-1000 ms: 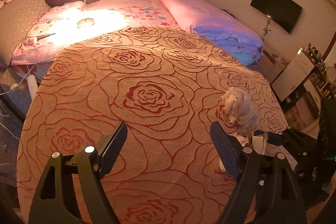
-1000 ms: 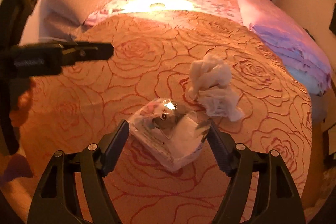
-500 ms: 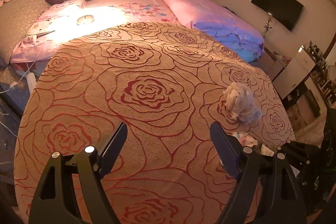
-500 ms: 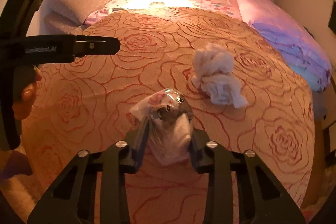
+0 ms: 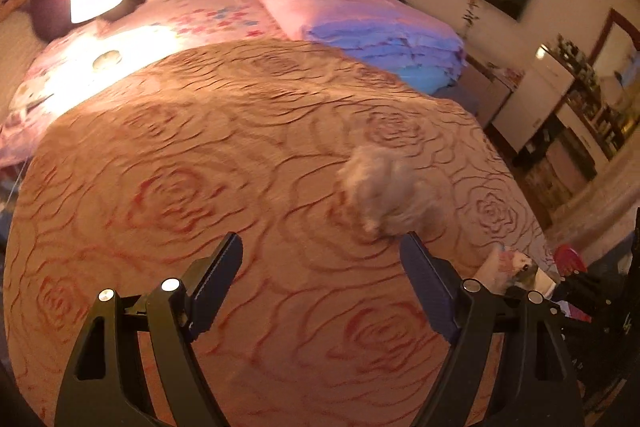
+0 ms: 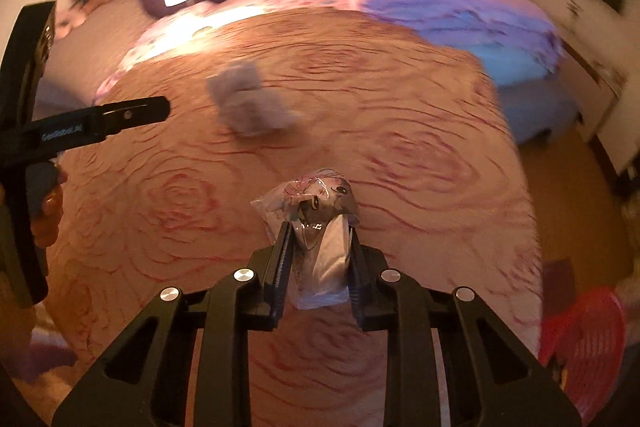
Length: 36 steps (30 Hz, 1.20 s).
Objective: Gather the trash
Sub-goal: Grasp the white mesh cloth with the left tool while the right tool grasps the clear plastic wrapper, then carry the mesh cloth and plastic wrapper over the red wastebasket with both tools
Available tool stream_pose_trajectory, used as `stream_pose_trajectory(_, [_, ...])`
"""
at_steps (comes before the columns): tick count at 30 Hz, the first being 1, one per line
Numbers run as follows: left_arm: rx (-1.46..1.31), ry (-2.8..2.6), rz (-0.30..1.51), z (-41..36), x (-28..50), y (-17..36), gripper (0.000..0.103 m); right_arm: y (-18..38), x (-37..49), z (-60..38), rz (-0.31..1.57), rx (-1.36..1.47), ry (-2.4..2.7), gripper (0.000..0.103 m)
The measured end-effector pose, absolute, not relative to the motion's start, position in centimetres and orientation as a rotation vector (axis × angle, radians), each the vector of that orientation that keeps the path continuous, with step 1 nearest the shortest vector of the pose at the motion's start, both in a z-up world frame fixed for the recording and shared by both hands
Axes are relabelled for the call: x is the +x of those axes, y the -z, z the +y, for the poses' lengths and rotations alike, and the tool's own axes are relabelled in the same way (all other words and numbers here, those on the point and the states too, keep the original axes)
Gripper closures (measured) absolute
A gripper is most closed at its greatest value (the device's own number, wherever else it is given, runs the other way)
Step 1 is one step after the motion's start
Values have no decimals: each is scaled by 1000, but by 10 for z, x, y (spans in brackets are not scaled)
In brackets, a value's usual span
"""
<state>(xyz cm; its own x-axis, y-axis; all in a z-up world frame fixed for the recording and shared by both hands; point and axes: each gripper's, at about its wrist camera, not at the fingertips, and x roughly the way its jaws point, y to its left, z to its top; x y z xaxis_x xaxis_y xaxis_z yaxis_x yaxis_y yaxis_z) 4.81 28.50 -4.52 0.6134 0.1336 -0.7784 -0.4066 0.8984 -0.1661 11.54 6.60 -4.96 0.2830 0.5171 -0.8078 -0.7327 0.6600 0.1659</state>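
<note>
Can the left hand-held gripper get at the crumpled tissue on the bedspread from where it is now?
Probably yes. The left hand-held gripper is open and empty, the crumpled tissue lies just beyond its right fingertip, and only bare bedspread lies between.

Orange bedspread (image 6: 400, 131) patterned with red roses; white crumpled tissue (image 6: 250, 105); clear printed plastic wrapper (image 6: 320, 219); pink folded quilt (image 5: 344, 11); red basket (image 6: 580, 339).

The bedspread (image 5: 200, 167) is woven cloth, matt and textured with a raised rose pattern. The crumpled tissue (image 5: 384, 191) looks like soft, matt paper. The plastic wrapper (image 6: 320, 223) is glossy and crinkled. The red basket (image 6: 580, 339) looks like moulded plastic mesh.
</note>
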Motion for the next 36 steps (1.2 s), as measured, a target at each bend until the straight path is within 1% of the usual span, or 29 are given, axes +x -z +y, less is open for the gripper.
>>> stream_pose_trajectory(9, [-276, -296, 892, 266, 104, 56, 25, 54, 134, 21, 1002, -156, -742, 78])
stream_pose_trajectory(19, [-187, -297, 920, 247, 136, 64, 26, 54, 147, 0, 1011, -101, -690, 78])
stream_pose_trajectory(21, [-171, -300, 924, 244, 138, 67, 31, 55, 149, -3, 1011, -95, -686, 78])
stream_pose_trajectory(23, [-157, -305, 936, 244, 140, 70, 44, 55, 150, -6, 1015, -89, -680, 78])
stream_pose_trajectory(24, [-151, -308, 939, 244, 141, 72, 45, 56, 151, -7, 1018, -85, -679, 78])
stream_pose_trajectory(26, [-141, -312, 939, 243, 141, 73, 53, 57, 151, -8, 1024, -79, -676, 78])
stream_pose_trajectory(28, [-130, -314, 938, 243, 141, 73, 56, 58, 151, -8, 1026, -74, -674, 78])
stream_pose_trajectory(31, [-120, -313, 938, 241, 139, 72, 63, 58, 151, -8, 1026, -73, -673, 78])
stream_pose_trajectory(36, [-122, -311, 936, 238, 133, 70, 67, 58, 151, -8, 1025, -72, -671, 78])
